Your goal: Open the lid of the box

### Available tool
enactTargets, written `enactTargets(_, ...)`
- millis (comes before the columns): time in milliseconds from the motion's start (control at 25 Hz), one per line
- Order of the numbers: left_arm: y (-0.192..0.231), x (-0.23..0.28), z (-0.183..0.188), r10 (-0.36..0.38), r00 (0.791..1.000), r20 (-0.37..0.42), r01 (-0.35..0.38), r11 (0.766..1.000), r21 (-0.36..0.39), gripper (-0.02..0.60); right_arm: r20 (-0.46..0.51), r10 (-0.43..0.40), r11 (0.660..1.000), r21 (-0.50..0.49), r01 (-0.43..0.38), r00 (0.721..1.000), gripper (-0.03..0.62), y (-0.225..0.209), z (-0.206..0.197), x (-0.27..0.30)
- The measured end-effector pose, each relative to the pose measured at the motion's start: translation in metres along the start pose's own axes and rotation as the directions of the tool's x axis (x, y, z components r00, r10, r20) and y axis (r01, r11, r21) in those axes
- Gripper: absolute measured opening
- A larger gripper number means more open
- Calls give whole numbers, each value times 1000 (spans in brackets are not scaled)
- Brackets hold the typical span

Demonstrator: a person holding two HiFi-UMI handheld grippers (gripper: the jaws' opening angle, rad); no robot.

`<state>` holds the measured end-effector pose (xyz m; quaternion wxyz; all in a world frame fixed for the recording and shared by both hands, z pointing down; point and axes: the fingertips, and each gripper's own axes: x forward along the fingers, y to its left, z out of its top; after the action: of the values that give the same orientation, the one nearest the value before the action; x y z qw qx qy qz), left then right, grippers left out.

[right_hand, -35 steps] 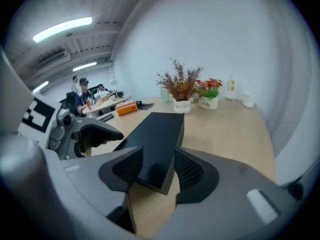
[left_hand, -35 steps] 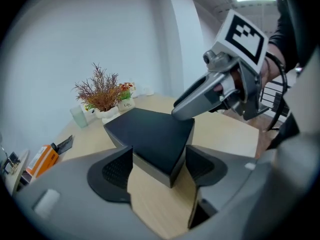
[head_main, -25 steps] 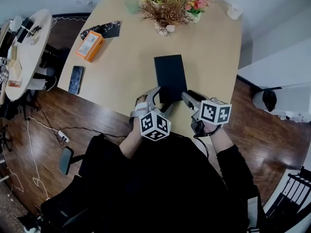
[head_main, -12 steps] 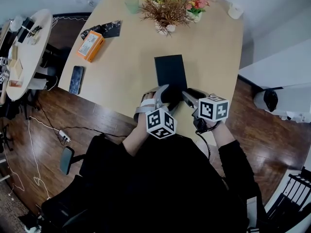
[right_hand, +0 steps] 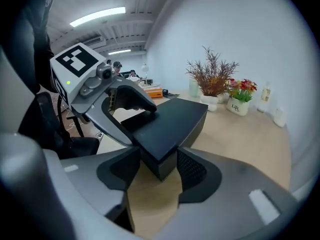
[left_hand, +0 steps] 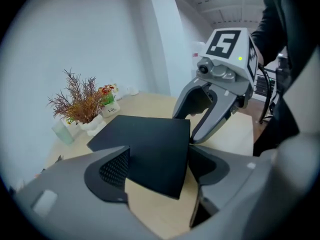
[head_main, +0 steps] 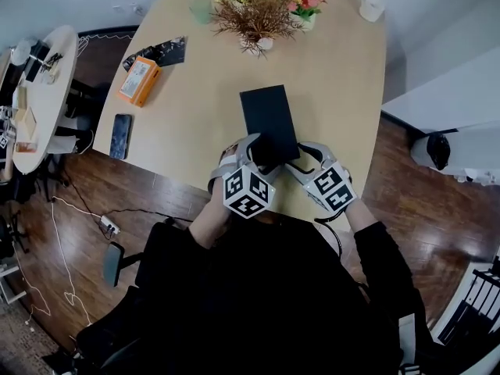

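- Looking at the black box (head_main: 269, 122): it lies flat on the tan table (head_main: 344, 92), lid on, long side running near-to-far, its near end close to the table's near edge.
- Left gripper (left_hand: 157, 166): claw released, jaws spread wide and just been opening. The box's near-left corner sits between them. We can't tell if the left pad touches the box side; there's a thin gap at the right pad.
- Right gripper (right_hand: 157, 169): also released, jaws just been opening. They straddle the box's near-right corner, w/ the pads close by both faces, and we see no squeeze.
- Both grippers point down and away at the box's near end, marker cubes (head_main: 248, 191) toward us.
- Far of the box, mid-table: dried twigs w/ a sunflower in a white pot (head_main: 254, 10), and a smaller pot of pink flowers (head_main: 305, 5) just right of it.
- Far right: white cup (head_main: 371, 8).
- Left part of the table: orange packet (head_main: 139, 80), a black pouch (head_main: 160, 51) far of it, and a dark phone (head_main: 120, 136) near the left edge.
- Off the table, further left: a round side table (head_main: 47, 92) w/ clutter on it. The wood floor (head_main: 406, 201) is all around.
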<state>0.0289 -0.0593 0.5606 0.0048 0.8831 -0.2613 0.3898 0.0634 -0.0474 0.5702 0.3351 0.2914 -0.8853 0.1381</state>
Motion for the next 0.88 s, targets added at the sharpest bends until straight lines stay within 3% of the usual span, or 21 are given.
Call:
enactTargets(200,1,1,0,2,1000,19,-2,1000,-8,348,22,-11,999,-34,11,1000,221,-1,-1,1)
enactTargets(880,3,-2,3,5,996,91,4,995,-99,345,25,-12,1000,-1,12,1000,201,-1,-3,2)
